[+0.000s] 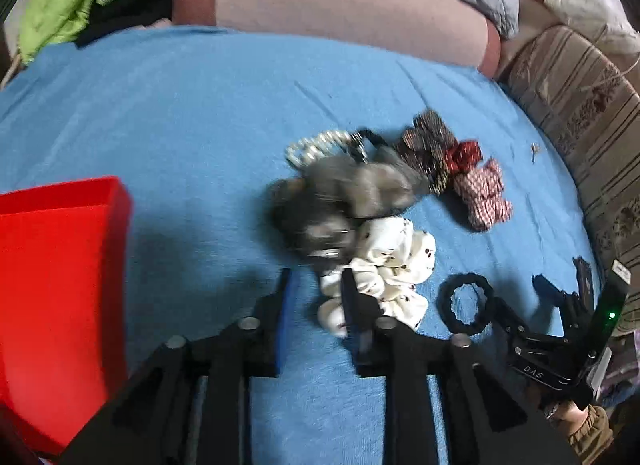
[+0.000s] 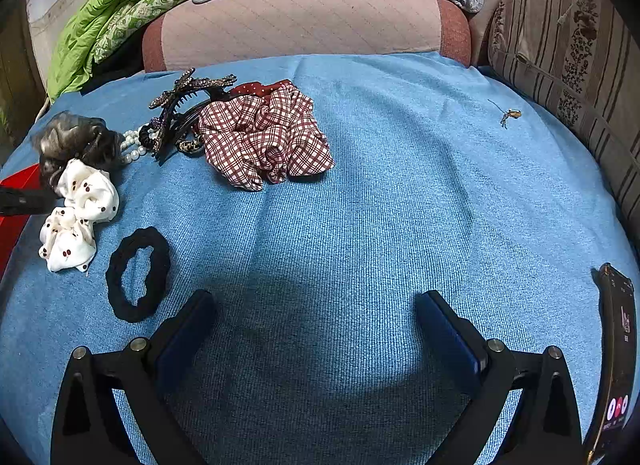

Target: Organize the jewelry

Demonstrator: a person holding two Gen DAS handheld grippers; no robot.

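The left gripper, jaws narrow and empty, points at the white scrunchie; the red box waits at 9 o'clock. The right gripper hangs wide, empty.

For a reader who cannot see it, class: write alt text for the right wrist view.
An open gripper hovers over a blue bedcover, nothing between its fingers. To its left lie a black hair tie, a white spotted scrunchie and a red checked scrunchie.
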